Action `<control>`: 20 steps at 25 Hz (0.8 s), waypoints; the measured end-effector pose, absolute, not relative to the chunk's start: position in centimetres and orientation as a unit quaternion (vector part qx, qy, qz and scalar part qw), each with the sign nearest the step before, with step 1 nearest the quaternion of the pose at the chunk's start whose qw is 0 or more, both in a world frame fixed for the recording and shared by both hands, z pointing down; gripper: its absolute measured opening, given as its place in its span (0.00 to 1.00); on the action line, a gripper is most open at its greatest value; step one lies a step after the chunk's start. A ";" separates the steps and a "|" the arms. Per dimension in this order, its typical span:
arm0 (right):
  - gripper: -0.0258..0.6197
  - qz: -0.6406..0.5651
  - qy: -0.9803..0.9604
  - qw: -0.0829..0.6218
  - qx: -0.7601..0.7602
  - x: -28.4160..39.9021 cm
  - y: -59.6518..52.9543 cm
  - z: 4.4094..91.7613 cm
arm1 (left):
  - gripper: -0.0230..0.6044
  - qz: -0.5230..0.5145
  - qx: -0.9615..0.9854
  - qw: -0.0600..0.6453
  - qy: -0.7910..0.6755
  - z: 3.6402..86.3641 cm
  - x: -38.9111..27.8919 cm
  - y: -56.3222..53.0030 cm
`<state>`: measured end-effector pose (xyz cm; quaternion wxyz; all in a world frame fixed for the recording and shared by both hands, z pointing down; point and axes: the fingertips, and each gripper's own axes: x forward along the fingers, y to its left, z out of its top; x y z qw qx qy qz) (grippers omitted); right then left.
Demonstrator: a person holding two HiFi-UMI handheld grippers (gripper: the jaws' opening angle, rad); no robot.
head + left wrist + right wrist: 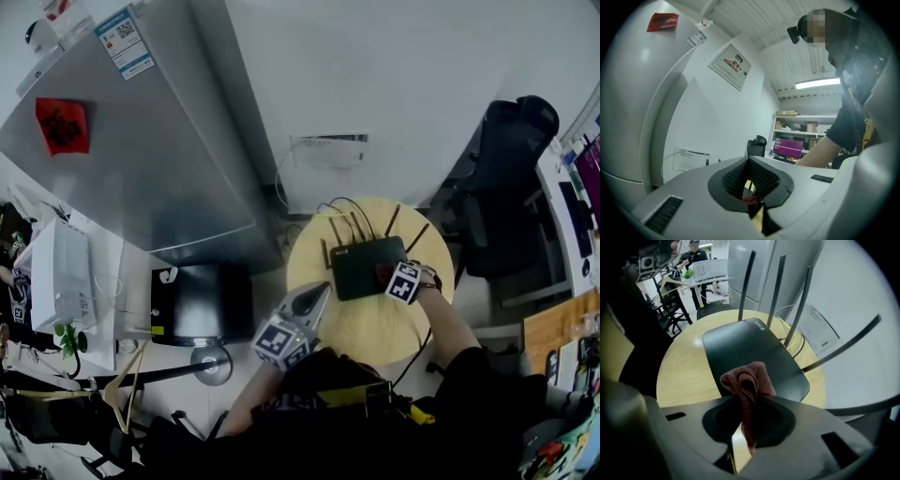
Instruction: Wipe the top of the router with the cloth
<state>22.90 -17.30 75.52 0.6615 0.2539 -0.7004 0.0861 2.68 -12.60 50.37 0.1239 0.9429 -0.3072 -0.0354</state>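
Over the router (740, 352), right gripper (749, 417) tilts down, apparently pressing clamped cloth (747, 380).

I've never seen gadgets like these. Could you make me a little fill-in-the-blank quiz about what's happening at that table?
1. The reddish-brown cloth is pinched in the gripper on the person's ___ side.
2. The flat black router with thin antennas lies on a light wooden table whose top is ___ in shape.
3. The left gripper has its jaws together and holds ___.

Missing words: right; round; nothing.
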 end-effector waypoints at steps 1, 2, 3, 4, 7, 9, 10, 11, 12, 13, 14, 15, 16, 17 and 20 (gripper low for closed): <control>0.13 0.088 -0.702 0.659 0.254 22.9 -16.9 75.5 | 0.03 -0.035 0.944 0.124 -0.304 50.3 2.7 -12.6; 0.13 0.091 -0.704 0.657 0.255 23.0 -16.5 75.6 | 0.03 -0.033 0.945 0.123 -0.302 50.4 2.8 -12.6; 0.13 0.094 -0.705 0.654 0.255 23.0 -16.1 75.6 | 0.03 -0.031 0.946 0.121 -0.299 50.3 2.9 -12.6; 0.13 0.097 -0.707 0.653 0.255 23.0 -15.7 75.6 | 0.03 -0.031 0.948 0.118 -0.295 50.2 3.0 -12.6; 0.13 0.103 -0.708 0.651 0.255 23.1 -14.6 75.6 | 0.03 -0.035 0.952 0.111 -0.285 49.7 3.4 -12.6; 0.13 0.103 -0.709 0.650 0.253 23.1 -13.9 75.7 | 0.03 -0.035 0.954 0.108 -0.278 49.5 3.7 -12.5; 0.13 0.103 -0.710 0.649 0.253 23.0 -13.6 75.7 | 0.03 -0.035 0.955 0.107 -0.275 49.4 3.9 -12.4; 0.13 0.103 -0.712 0.647 0.253 23.0 -13.2 75.9 | 0.03 -0.036 0.956 0.108 -0.272 49.2 4.1 -12.3; 0.13 0.104 -0.714 0.645 0.253 23.0 -12.9 76.1 | 0.03 -0.037 0.956 0.108 -0.269 49.0 4.3 -12.2; 0.13 0.104 -0.714 0.643 0.255 23.1 -12.5 76.3 | 0.03 -0.039 0.957 0.109 -0.266 48.7 4.5 -12.1; 0.13 0.103 -0.713 0.643 0.259 23.2 -12.3 76.1 | 0.03 -0.042 0.958 0.108 -0.263 48.6 4.8 -12.0; 0.13 0.103 -0.712 0.644 0.261 23.4 -12.0 75.9 | 0.03 -0.044 0.959 0.106 -0.259 48.4 5.1 -11.9; 0.13 0.106 -0.713 0.643 0.260 23.5 -11.6 76.0 | 0.03 -0.045 0.960 0.106 -0.257 48.4 5.4 -11.8; 0.13 0.113 -0.717 0.640 0.253 23.5 -11.1 76.3 | 0.03 -0.045 0.960 0.107 -0.254 48.3 5.6 -11.7; 0.13 0.127 -0.725 0.641 0.219 23.8 -9.3 76.6 | 0.03 -0.045 0.961 0.112 -0.251 48.4 6.4 -11.3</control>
